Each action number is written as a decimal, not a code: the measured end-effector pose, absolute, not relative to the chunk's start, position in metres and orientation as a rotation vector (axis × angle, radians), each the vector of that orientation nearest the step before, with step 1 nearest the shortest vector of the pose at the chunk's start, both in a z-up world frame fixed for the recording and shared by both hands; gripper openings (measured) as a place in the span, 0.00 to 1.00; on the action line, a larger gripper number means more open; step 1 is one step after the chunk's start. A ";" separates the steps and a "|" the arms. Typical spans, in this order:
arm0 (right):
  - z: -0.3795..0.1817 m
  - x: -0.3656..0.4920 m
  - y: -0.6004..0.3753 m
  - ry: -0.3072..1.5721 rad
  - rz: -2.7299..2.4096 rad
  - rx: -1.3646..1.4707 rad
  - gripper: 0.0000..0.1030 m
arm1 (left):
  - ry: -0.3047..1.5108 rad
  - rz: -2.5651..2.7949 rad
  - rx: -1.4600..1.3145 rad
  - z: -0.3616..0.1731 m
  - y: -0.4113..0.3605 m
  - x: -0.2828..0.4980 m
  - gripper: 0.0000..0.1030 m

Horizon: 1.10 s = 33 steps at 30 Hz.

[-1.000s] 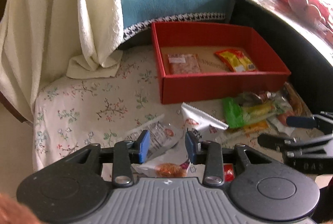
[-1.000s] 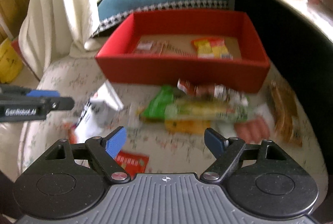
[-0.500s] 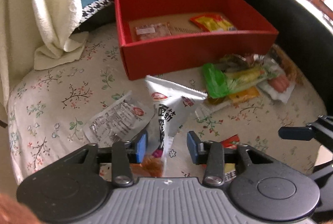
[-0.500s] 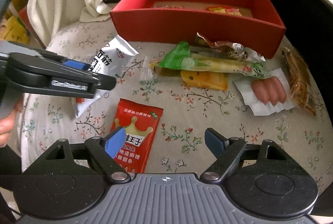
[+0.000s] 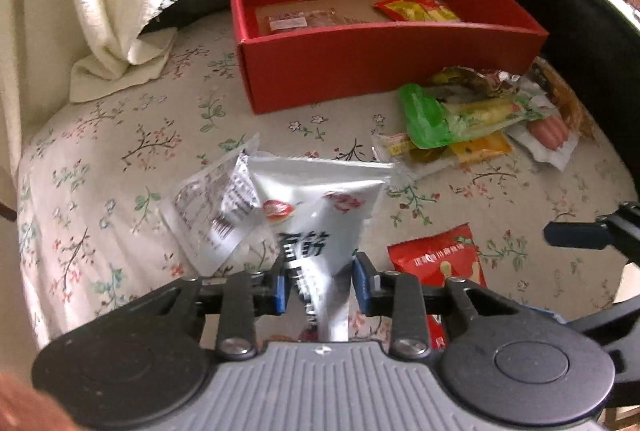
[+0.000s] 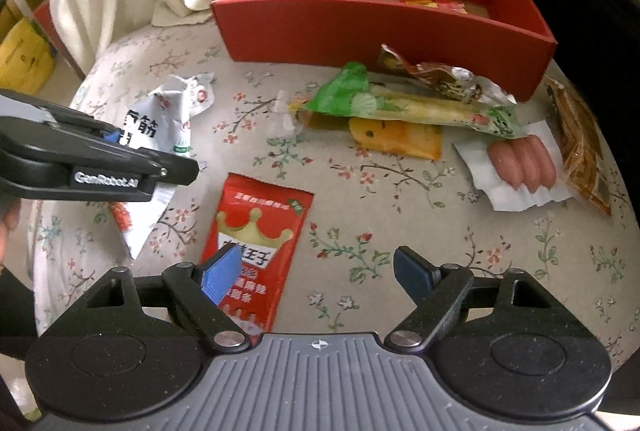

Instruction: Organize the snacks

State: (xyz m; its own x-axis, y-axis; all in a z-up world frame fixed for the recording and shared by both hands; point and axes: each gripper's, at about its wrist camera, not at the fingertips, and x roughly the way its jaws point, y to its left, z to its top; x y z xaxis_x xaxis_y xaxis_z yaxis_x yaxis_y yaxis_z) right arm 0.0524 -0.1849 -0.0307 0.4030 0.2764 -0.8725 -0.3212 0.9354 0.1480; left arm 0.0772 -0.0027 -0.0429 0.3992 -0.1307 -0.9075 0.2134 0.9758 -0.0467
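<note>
my left gripper closing around white packet, clear packet just left of it, crown packet under my right gripper, box behind, two packets inside, snack pile before box at right

Left black two-finger gripper with blue pads: pitched steeply down, jaws closing, a white snack packet between the pads | Right black two-finger gripper with blue pads: pitched steeply down, jaws spread wide, nothing between them
</note>
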 end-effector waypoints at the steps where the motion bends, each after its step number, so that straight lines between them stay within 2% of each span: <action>1: -0.030 0.052 -0.183 1.089 0.379 -0.048 0.85 | 1.139 -0.219 0.065 -0.040 0.000 0.075 0.24; 10: -0.049 0.041 -0.147 1.126 0.393 -0.122 0.93 | 1.152 -0.228 0.023 -0.037 0.011 0.067 0.24; 13: -0.052 0.037 -0.141 1.090 0.391 -0.188 0.93 | 1.177 -0.243 0.028 -0.043 0.011 0.061 0.24; 18: -0.045 0.038 -0.155 1.089 0.373 -0.164 0.69 | 1.192 -0.261 0.031 -0.045 0.019 0.051 0.27; 23: -0.043 0.040 -0.160 1.096 0.365 -0.151 0.63 | 1.212 -0.278 0.062 -0.050 0.020 0.045 0.33; 29: -0.045 0.042 -0.158 1.088 0.370 -0.158 0.65 | 1.230 -0.334 0.093 -0.051 0.017 0.040 0.49; 31: -0.046 0.044 -0.159 1.091 0.368 -0.158 0.69 | 1.225 -0.350 0.119 -0.053 0.013 0.037 0.54; 33: -0.049 0.044 -0.161 1.099 0.344 -0.160 0.79 | 1.215 -0.357 0.151 -0.054 0.009 0.034 0.56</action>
